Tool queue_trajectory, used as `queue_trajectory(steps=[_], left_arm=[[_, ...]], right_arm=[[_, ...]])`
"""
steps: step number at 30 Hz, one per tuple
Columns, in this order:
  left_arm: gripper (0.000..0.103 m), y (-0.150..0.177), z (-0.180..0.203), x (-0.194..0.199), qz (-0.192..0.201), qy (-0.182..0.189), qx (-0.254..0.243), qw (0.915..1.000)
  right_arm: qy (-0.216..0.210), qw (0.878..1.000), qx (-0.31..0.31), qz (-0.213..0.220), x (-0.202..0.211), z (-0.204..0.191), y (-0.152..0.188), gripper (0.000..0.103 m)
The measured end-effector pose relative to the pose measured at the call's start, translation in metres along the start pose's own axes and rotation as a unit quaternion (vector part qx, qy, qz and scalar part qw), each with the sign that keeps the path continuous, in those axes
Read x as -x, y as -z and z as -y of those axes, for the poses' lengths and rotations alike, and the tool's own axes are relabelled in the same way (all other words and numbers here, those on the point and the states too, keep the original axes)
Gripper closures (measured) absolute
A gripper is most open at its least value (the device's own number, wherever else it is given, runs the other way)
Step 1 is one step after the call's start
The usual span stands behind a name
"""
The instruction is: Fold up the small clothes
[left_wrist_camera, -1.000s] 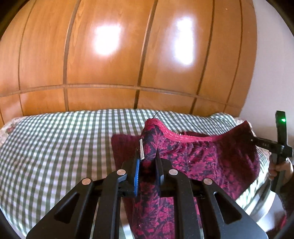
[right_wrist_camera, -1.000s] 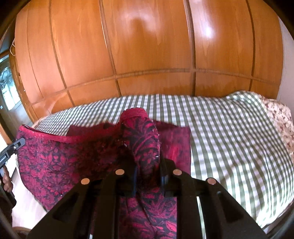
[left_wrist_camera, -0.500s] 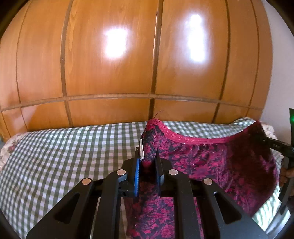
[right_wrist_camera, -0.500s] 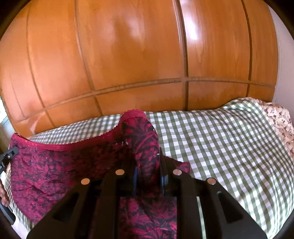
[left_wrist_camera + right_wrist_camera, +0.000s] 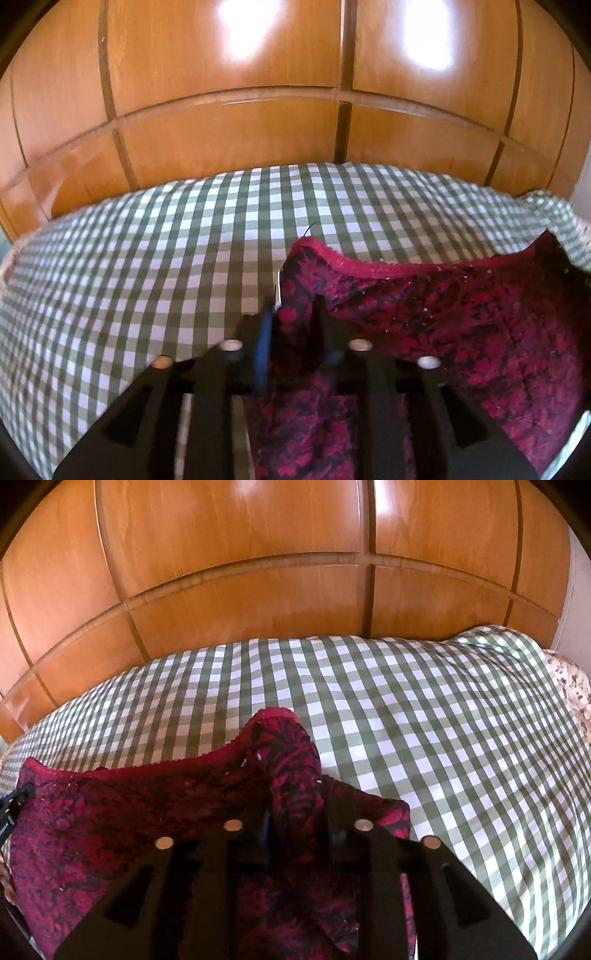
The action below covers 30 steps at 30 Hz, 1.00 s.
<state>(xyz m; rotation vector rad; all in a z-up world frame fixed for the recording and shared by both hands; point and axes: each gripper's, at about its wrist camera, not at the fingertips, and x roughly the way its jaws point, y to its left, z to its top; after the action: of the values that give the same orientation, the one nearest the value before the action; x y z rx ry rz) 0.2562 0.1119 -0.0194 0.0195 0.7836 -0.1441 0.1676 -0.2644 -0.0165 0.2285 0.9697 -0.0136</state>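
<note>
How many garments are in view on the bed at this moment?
1: a dark red floral garment, stretched between the left claw and right claw above the green checked bedcover. Anything underneath it would be hidden.

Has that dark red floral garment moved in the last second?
Yes. The dark red floral garment has come down toward the green checked bedcover, away from the wooden panels.

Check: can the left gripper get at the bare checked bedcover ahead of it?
Probably yes: the left gripper has only open checked bedcover ahead and to one side; the red garment sits between its jaws, which have just been opening.
</note>
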Motion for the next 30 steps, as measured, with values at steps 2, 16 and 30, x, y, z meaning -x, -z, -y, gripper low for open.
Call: queue_trajectory(steps=[2,16,30], left_arm=[[0.039,0.004,-0.012,0.011,0.003,0.008,0.029,0.9995],[0.045,0.135,-0.051,0.097,-0.061,0.174,0.116,0.9760],[0.092,0.154,-0.040,0.128,-0.064,0.229,0.101,0.9660]], right_arm=[[-0.005,1.000,-0.005,0.002,0.007,0.004,0.001,0.066],[-0.095,0.994,-0.031,-0.040,0.104,0.068,0.112,0.056],[-0.130,0.989,-0.024,-0.059,0.137,0.063,0.147,0.091]])
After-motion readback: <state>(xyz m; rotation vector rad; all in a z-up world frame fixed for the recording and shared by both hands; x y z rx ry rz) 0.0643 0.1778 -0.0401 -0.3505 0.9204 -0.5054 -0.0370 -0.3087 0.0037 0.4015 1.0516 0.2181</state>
